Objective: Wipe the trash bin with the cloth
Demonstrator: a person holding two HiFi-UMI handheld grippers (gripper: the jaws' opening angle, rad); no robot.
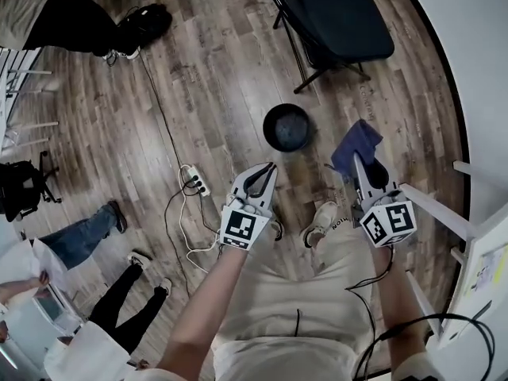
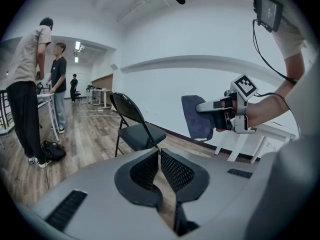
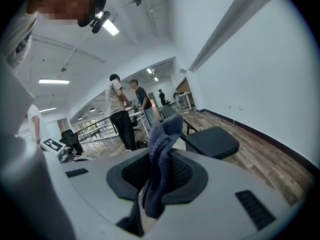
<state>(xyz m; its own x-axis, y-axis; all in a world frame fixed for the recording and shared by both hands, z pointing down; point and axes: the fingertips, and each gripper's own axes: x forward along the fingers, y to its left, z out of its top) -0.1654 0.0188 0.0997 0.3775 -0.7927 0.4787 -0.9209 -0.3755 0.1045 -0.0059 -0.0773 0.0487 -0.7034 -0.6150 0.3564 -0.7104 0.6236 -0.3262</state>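
Note:
A small black round trash bin (image 1: 286,127) stands on the wooden floor ahead of me. My right gripper (image 1: 357,160) is shut on a dark blue cloth (image 1: 355,144) that sticks out past its tips, right of the bin and above the floor. In the right gripper view the cloth (image 3: 160,159) hangs pinched between the jaws. My left gripper (image 1: 267,171) is shut with nothing in it, just below the bin in the head view. In the left gripper view its jaws (image 2: 159,154) meet, and the right gripper (image 2: 200,107) with the cloth (image 2: 196,116) shows beyond.
A black folding chair (image 1: 337,22) stands behind the bin near the white wall. A power strip (image 1: 194,181) with cables lies on the floor to the left. People stand at the left, with a black bag (image 1: 147,24) by their feet. White furniture (image 1: 468,236) is at the right.

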